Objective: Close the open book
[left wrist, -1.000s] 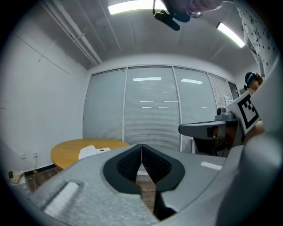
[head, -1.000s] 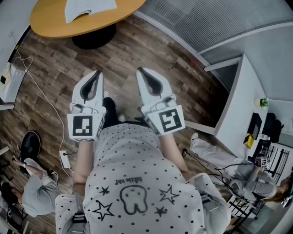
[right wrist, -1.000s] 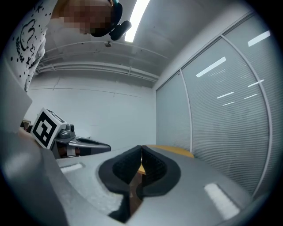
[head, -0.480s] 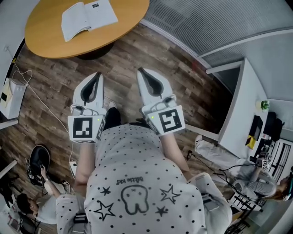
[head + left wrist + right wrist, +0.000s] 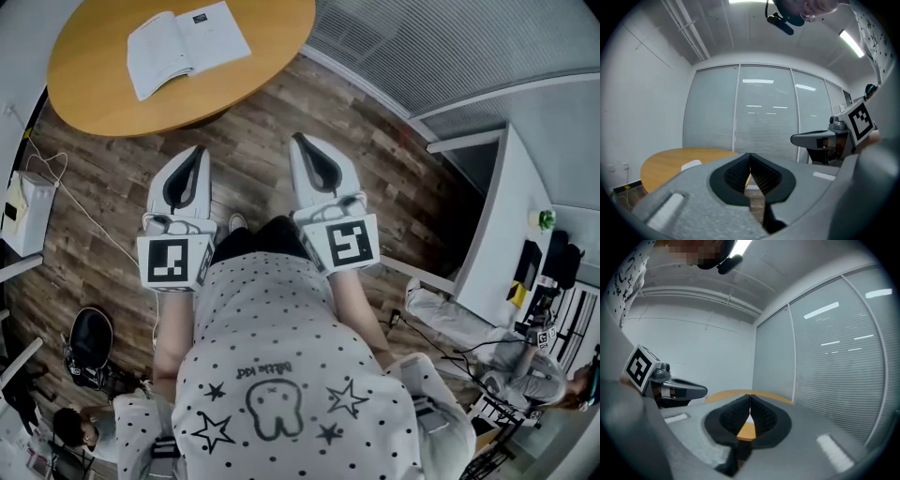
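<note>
An open white book (image 5: 186, 47) lies on a round wooden table (image 5: 103, 98) at the top left of the head view. Both grippers hang in front of the person's body, well short of the table and side by side. My left gripper (image 5: 197, 150) is shut with nothing in it, its tips touching (image 5: 750, 154). My right gripper (image 5: 298, 139) is also shut and empty (image 5: 750, 396). The left gripper view shows the table (image 5: 670, 161) with a pale bit of the book (image 5: 691, 164) ahead.
Dark wood-plank floor (image 5: 309, 103) lies between me and the table. A glass wall with blinds (image 5: 441, 47) runs along the upper right. A white desk (image 5: 497, 234) with small items stands at the right. Cables and a white box (image 5: 23, 211) lie at the left. Seated people are at the lower corners.
The table and book have slid further into the head view and closer, as the person and both grippers move toward them. Both grippers stay shut.
</note>
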Demonstrator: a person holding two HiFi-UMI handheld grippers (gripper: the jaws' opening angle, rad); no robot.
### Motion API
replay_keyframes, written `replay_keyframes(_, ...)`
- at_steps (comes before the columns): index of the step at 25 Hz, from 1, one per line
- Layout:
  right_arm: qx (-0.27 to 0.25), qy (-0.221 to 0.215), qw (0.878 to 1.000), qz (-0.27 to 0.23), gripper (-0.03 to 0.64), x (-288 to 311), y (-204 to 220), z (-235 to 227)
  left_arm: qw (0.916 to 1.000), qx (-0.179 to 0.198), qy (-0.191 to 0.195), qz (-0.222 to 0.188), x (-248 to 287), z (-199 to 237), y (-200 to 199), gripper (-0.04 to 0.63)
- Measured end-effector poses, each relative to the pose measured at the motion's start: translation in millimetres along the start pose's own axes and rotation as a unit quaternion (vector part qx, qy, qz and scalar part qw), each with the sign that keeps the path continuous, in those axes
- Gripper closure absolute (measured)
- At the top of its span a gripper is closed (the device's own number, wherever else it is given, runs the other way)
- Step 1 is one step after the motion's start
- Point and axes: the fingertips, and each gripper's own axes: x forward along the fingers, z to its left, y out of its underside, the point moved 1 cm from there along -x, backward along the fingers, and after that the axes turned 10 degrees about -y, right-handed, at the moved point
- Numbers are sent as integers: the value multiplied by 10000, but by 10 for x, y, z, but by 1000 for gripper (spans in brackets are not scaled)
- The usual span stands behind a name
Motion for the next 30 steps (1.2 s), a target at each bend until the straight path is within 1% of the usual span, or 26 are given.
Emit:
replay_keyframes(1,-29,19,10000,-75,612,45,-41,-5,10000,8,-37,-18,19,43,-3,586)
replay_keyframes(4,-142,-116,9987,-478,612,165,-231,36,9998,-65,-187,-97,73,149,-50,586)
replay_keyframes(6,-204,-188,9978,-606,612,241,-309,46,9994,-128,-277,-138,115,206,-90,586)
replay_keyframes(14,-120,-514,9967,-615,612,663,-284,9,9988,-156,-444,-143,379,432,-109,586)
replay_keyframes(19,-439,-870,9922,-772,612,1071,-320,-9,9971,-204,-696,-237,612,633,-118,586)
replay_keyframes(22,-526,-1090,9888,-872,612,1326,-417,-78,9959,-136,-837,-328,810,708,-203,586)
replay_keyframes(26,-715,-1341,9818,-1137,612,1631,-662,-218,9934,-146,-1023,-493,1111,836,-372,584)
replay_keyframes(30,-811,-1514,9771,-1255,612,1949,-770,-450,9904,-123,-1241,-589,1438,954,-476,586)
